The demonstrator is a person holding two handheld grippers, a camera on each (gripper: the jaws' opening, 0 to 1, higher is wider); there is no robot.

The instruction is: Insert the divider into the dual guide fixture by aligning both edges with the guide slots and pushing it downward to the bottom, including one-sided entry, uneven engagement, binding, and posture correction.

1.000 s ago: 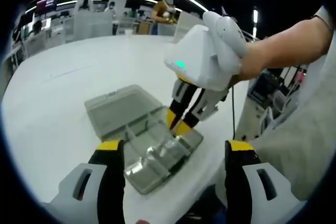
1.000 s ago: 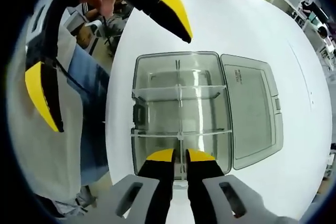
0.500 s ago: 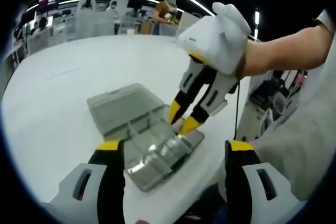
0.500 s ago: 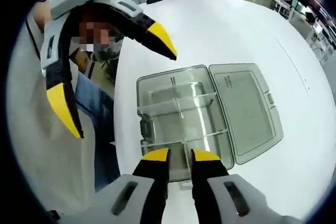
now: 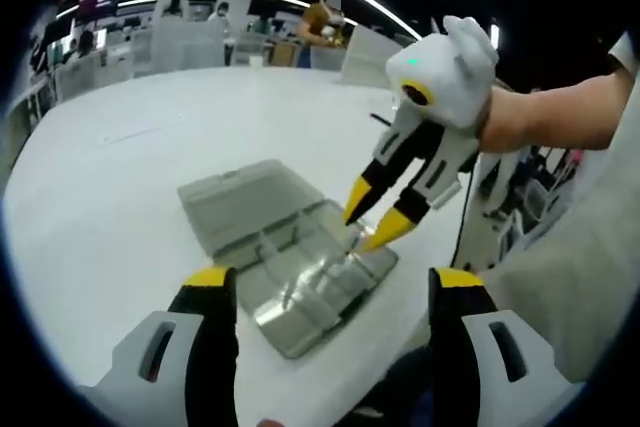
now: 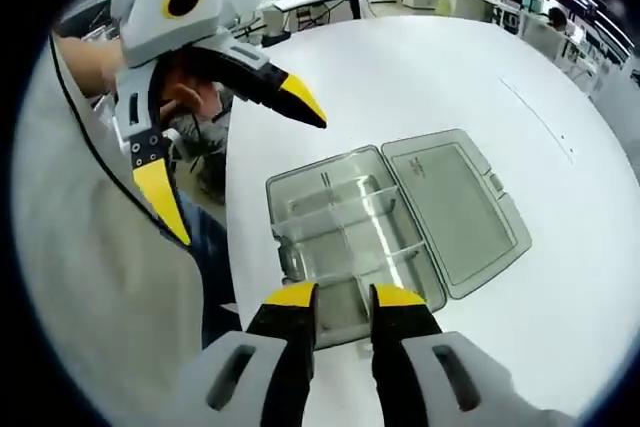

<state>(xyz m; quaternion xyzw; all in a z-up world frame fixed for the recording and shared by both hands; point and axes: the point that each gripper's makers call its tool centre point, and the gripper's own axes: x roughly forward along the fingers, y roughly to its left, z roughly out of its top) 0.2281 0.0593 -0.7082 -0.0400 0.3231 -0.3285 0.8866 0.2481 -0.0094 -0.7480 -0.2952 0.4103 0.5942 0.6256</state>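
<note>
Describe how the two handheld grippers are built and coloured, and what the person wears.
Both the left gripper and the right gripper have white plastic bodies, black jaws and yellow tips. The right one carries a small green light, and a black cable hangs below it. The person wears a pale grey top.

The box (image 6: 350,237) at the centre of the right gripper view looks like clear, smoke-tinted plastic, glossy, with bright glints along its thin inner dividers (image 6: 345,209). Its open lid (image 6: 455,212), right of centre, is the same translucent plastic, smooth. The table (image 6: 420,77) under it is white, matt and smooth. In the left gripper view the right gripper (image 5: 385,219), upper right, has a smooth white plastic shell, black arms and matt yellow tips.
</note>
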